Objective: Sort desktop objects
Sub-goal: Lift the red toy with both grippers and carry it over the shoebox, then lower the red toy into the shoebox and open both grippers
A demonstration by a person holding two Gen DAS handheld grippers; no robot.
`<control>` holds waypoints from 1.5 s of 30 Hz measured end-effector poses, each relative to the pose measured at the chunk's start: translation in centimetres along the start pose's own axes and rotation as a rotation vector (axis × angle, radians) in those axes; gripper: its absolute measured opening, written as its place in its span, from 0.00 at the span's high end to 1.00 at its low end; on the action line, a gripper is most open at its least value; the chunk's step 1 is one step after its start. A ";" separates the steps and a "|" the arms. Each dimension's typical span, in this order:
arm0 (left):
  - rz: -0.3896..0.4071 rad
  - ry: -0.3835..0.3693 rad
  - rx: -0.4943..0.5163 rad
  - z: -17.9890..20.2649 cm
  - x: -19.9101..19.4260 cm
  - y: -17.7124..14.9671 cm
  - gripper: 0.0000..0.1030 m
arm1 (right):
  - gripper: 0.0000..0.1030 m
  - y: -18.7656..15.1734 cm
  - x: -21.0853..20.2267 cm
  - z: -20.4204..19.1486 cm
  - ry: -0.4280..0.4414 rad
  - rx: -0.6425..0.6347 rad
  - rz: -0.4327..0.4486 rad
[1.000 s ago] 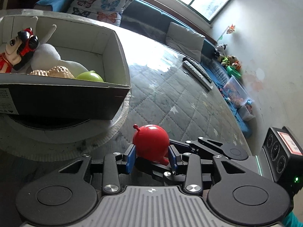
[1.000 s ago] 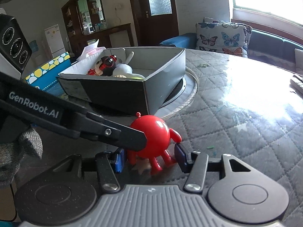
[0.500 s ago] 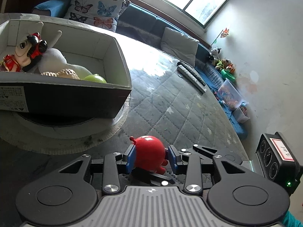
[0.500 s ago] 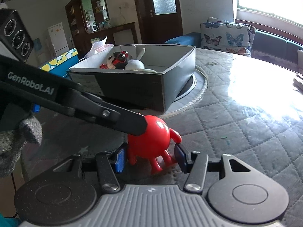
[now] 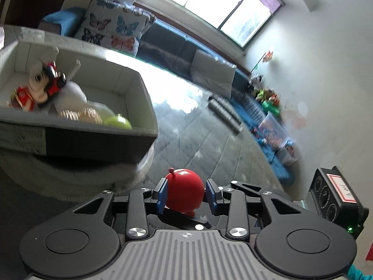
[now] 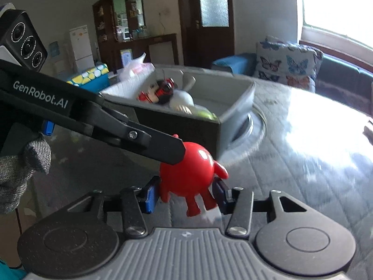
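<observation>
While both grippers close on the red toy (image 5: 184, 190), it has come up off the quilted table (image 5: 209, 135), higher than a second ago and nearer the grey box (image 5: 142, 88). Blue pads of the left gripper (image 5: 186, 194) press its round body. In the right wrist view, the right gripper (image 6: 185, 194) pinches the toy lower down, near its legs. The doll (image 5: 39, 88) lies in the box.

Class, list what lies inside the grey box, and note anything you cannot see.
Inside the box: a red-and-white doll, a white plush, a golden ball, a green ball. The near wall hides the box floor.
</observation>
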State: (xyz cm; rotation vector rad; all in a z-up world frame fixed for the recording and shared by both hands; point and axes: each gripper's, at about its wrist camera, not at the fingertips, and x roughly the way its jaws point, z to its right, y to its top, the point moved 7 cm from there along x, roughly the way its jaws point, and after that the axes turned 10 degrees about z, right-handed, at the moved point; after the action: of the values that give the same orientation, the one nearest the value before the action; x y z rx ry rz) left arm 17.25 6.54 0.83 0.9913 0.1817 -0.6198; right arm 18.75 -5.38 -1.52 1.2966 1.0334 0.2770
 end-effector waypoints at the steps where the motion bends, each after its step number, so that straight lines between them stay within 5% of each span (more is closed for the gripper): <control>1: 0.017 0.002 0.000 0.0 -0.3 0.5 0.64 | 0.54 0.6 0.3 -0.2 0.004 -0.010 0.007; 10: 0.154 0.047 -0.010 -2.6 -2.1 5.8 0.64 | 0.54 6.4 3.3 -1.8 0.039 -0.095 0.073; 18: 0.211 0.123 -0.042 -7.5 -1.4 9.8 0.64 | 0.54 9.9 9.9 -2.8 0.090 -0.078 0.067; 29: 0.170 0.179 -0.101 -12.4 0.9 10.2 0.64 | 0.54 9.1 15.6 -2.8 0.100 -0.064 -0.001; 40: 0.163 0.221 -0.119 -13.3 0.3 9.7 0.64 | 0.51 8.1 15.8 -3.3 0.090 -0.089 -0.030; 45: 0.159 0.229 -0.126 -13.4 0.1 9.4 0.64 | 0.42 8.0 15.2 -3.5 0.078 -0.092 -0.022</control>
State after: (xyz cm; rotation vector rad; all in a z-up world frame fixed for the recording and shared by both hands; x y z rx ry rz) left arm 24.36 21.27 0.24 0.9429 0.3368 -0.3441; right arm 27.37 9.87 -1.32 1.1987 1.0883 0.3565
